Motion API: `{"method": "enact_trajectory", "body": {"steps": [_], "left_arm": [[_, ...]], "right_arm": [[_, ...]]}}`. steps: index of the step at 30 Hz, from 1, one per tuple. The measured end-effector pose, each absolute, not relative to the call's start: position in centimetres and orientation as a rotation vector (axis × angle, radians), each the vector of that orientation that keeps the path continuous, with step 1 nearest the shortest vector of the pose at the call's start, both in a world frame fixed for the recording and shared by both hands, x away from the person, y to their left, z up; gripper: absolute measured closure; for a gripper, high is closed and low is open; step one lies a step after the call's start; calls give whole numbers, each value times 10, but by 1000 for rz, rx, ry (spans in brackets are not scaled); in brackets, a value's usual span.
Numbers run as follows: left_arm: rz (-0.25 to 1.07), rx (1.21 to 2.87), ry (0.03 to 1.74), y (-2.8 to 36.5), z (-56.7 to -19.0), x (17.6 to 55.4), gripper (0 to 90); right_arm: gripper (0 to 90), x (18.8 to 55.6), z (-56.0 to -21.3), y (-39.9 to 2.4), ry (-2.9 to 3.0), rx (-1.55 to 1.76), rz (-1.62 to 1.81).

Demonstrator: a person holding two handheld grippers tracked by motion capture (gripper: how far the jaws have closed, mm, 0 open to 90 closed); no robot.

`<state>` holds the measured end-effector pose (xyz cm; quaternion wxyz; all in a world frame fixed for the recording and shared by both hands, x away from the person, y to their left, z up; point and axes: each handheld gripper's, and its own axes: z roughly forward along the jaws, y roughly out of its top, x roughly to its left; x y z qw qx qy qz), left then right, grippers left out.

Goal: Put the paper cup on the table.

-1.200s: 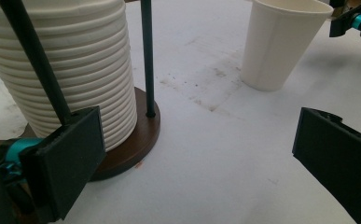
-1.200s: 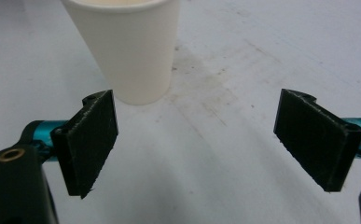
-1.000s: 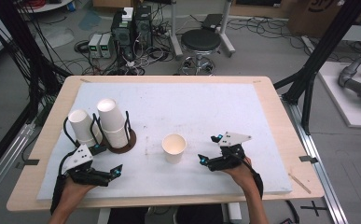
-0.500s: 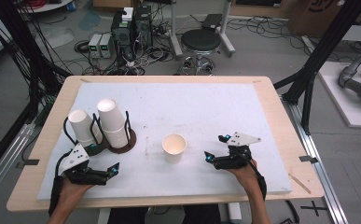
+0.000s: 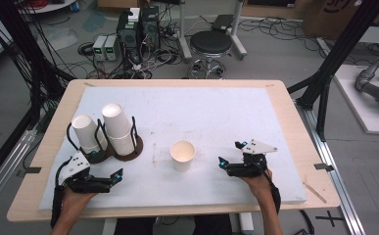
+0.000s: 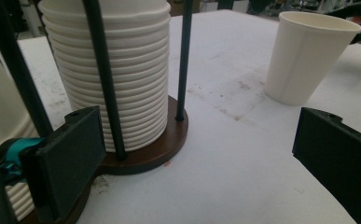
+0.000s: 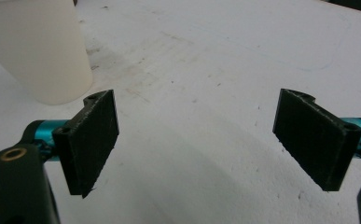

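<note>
The paper cup (image 5: 182, 155) stands upright on the table (image 5: 226, 117), just left of the right hand-held gripper (image 5: 229, 156) — jaws wide apart, empty. Likely light, thin-walled, easily crushed — pinch mid-wall gently.

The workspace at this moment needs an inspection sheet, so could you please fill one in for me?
Surface: white mat on a wooden table, faint stains.
Job's things: single paper cup upright, apart from both grippers; two cup stacks in a wooden-based holder.
Clutter: nothing seen.
Grippers: left gripper open, empty; right gripper open, empty.
Cables: black cable along left forearm.
Surroundings: stool, electronics boxes, floor cables.
</note>
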<state>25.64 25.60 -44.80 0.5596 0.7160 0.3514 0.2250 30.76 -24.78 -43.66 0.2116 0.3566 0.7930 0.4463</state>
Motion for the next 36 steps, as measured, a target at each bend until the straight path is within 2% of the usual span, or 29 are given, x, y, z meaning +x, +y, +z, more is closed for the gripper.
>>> {"method": "enact_trajectory", "body": {"steps": [36], "left_arm": [[541, 1668, 845, 259, -453, 259, 23]], "right_arm": [[148, 301, -443, -258, 2132, 1033, 1280]]}}
